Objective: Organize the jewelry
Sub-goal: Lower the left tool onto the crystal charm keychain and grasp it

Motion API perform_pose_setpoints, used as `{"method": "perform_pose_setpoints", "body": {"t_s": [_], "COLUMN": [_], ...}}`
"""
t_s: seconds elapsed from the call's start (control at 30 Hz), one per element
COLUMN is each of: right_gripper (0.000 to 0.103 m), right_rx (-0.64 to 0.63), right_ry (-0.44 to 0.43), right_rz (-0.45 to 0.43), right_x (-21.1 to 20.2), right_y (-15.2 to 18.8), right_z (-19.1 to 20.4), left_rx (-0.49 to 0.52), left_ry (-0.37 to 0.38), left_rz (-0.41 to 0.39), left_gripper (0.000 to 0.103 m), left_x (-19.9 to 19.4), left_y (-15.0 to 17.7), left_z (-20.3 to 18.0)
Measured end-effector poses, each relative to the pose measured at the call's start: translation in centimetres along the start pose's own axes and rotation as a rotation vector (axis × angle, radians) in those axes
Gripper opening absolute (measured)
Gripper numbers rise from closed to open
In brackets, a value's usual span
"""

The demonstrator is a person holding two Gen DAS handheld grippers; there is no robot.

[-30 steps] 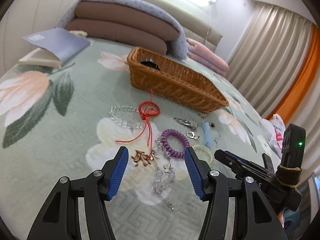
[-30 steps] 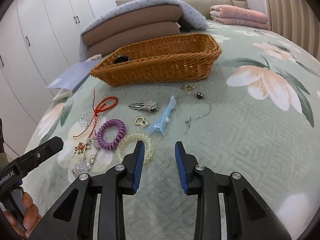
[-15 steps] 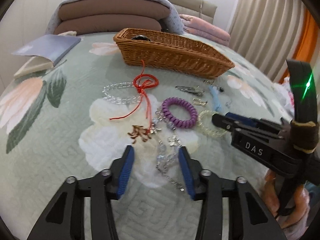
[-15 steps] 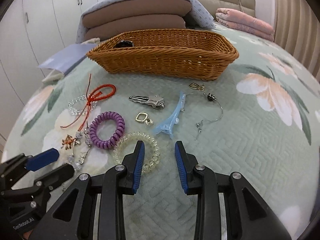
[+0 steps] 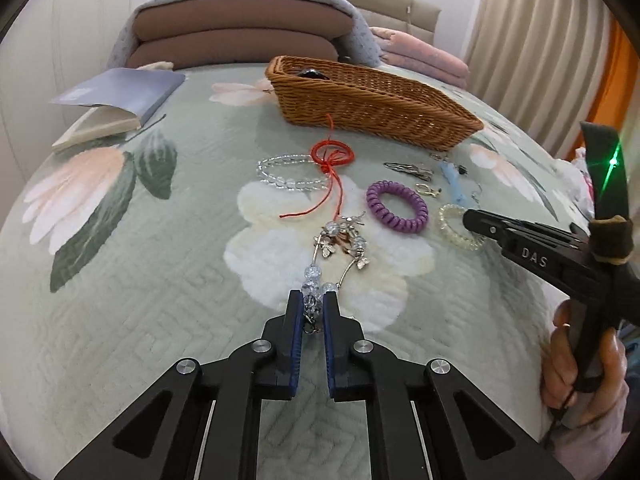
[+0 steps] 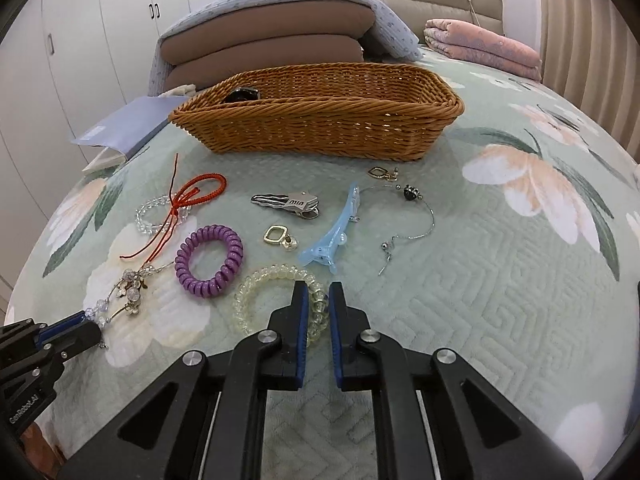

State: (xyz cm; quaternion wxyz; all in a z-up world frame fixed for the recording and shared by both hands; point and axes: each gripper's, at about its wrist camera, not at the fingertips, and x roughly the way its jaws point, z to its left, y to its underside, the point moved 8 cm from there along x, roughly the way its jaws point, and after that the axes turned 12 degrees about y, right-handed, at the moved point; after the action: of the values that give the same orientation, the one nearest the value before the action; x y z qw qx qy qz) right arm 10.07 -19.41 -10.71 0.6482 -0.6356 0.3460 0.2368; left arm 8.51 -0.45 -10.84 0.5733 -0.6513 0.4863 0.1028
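My left gripper (image 5: 313, 300) is shut on the near end of a crystal charm bracelet (image 5: 340, 242), which trails away over the quilt; it also shows in the right wrist view (image 6: 120, 296). My right gripper (image 6: 319, 294) is shut on the rim of a clear coil hair tie (image 6: 272, 300), also seen in the left wrist view (image 5: 454, 226). A purple coil hair tie (image 6: 209, 260), red cord (image 6: 192, 196), clear bead bracelet (image 6: 160, 212), silver clip (image 6: 290, 202), blue hair clip (image 6: 334, 236), earrings and a thin wire bangle (image 6: 416, 216) lie on the bed. A wicker basket (image 6: 320, 120) stands behind them.
A dark item (image 6: 242, 94) lies in the basket's far left corner. An open book (image 5: 116, 100) lies at the left. Pillows under a blanket (image 6: 272, 36) and a folded pink blanket (image 6: 480, 46) are at the headboard. The bed's edge is near my right hand.
My left gripper moved forward and closed on the charm bracelet. My right gripper moved forward and closed on the clear coil hair tie.
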Motion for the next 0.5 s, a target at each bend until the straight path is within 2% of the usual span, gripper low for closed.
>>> {"method": "perform_pose_setpoints", "body": {"t_s": [0.1,0.4,0.47,0.5], "right_gripper": [0.011,0.012,0.012,0.012], "right_rx": [0.007,0.008,0.011,0.011], "right_ry": [-0.015,-0.021,-0.025,-0.025], "right_rz": [0.003,0.003,0.003,0.003], "right_x": [0.1,0.1,0.2,0.2], "right_y": [0.0,0.0,0.0,0.0], "right_z": [-0.2,-0.2,-0.2,-0.2], "left_rx": [-0.027,-0.063,-0.064,-0.072], "left_ry": [0.042,0.088,0.11,0.12], "left_rz": [0.0,0.008,0.011,0.009], "left_gripper": [0.013,0.014,0.02,0.032], "left_x": [0.0,0.4,0.4,0.4], "left_y": [-0.2,-1.5,-1.5,-1.4], "left_z": [0.0,0.4,0.4,0.4]}}
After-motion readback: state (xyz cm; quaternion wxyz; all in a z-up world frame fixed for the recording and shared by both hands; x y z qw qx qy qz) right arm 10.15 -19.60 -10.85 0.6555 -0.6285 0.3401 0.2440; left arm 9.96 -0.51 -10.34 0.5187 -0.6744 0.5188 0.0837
